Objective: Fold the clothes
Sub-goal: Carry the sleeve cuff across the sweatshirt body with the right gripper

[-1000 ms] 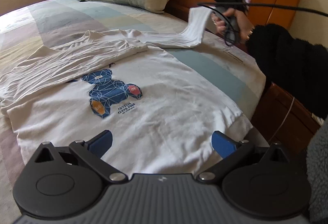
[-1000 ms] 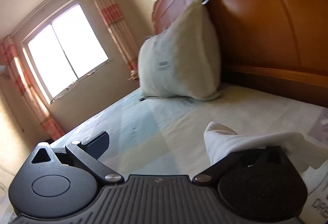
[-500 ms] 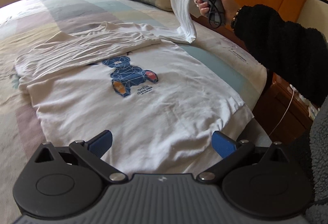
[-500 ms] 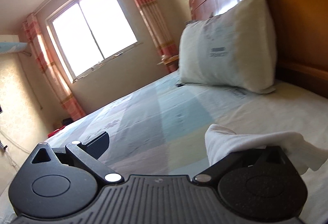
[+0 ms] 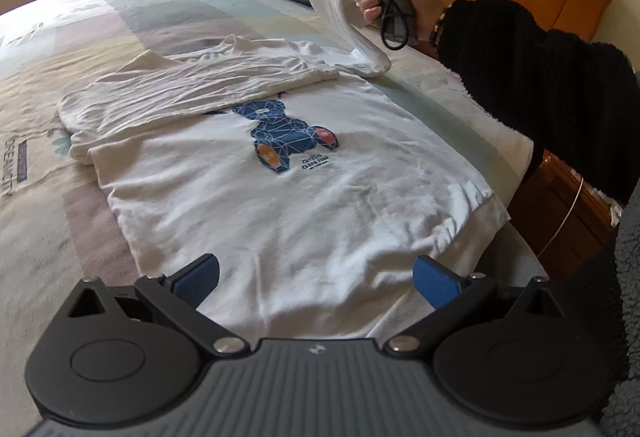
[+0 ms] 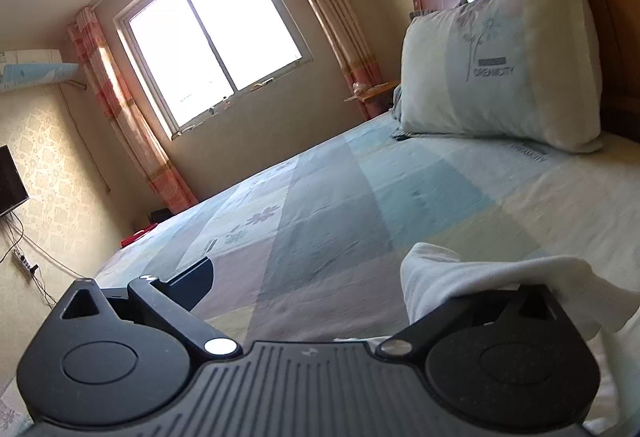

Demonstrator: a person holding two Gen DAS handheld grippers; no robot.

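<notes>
A white T-shirt (image 5: 288,197) with a blue bear print lies flat, wrinkled, along the bed's (image 5: 168,13) right edge. The left gripper (image 5: 316,277) hovers open; the right gripper (image 6: 308,281), jaws apart, carries its sleeve (image 6: 480,281) draped over one finger.

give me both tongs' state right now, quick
Left tongs: open, holding nothing, poised over the hem of the white cotton t-shirt with a blue bear print.
Right tongs: jaws apart, white sleeve draped over one finger.

- Daylight floods through the window (image 6: 212,41), which is blown out to white.
- Fisheye bending curves both views' edges.
- The bedspread (image 6: 360,197) is slightly blurred.
</notes>
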